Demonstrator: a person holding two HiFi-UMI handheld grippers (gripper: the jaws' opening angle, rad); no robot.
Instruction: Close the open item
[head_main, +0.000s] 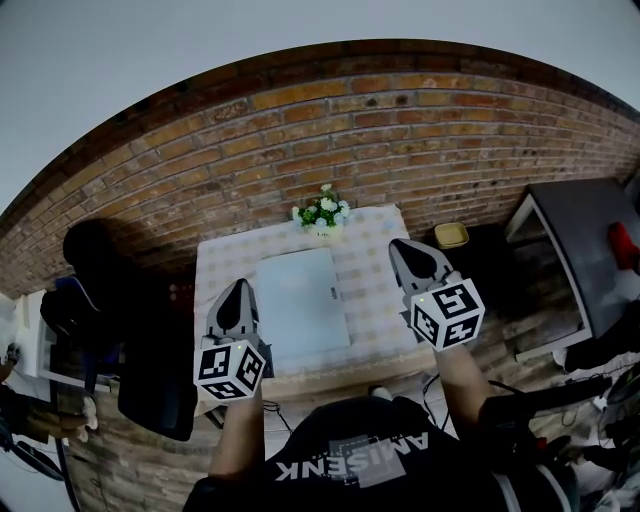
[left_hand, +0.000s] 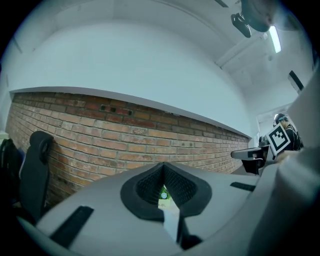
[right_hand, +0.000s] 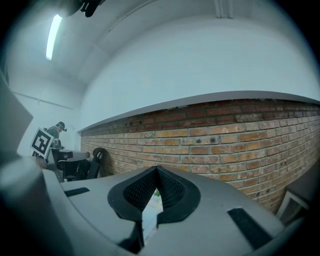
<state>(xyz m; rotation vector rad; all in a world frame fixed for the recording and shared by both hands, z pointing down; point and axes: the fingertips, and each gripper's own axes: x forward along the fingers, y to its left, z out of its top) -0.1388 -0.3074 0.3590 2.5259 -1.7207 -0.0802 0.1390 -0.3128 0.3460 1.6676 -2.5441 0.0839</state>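
The laptop (head_main: 300, 300) lies flat at the table's (head_main: 375, 235) centre, with the flowers (head_main: 322, 212) at its 12 o'clock. Its lid looks already down. The left gripper (head_main: 238, 292) hovers at its 9 o'clock and the right gripper (head_main: 402, 248) at its 2 o'clock. Both have their jaws pressed together with nothing between them. The laptop is probably stiff, smooth and slippery, with a fragile screen and enough weight to stay put. The lid is best pushed gently at the middle of its free edge, not pinched.
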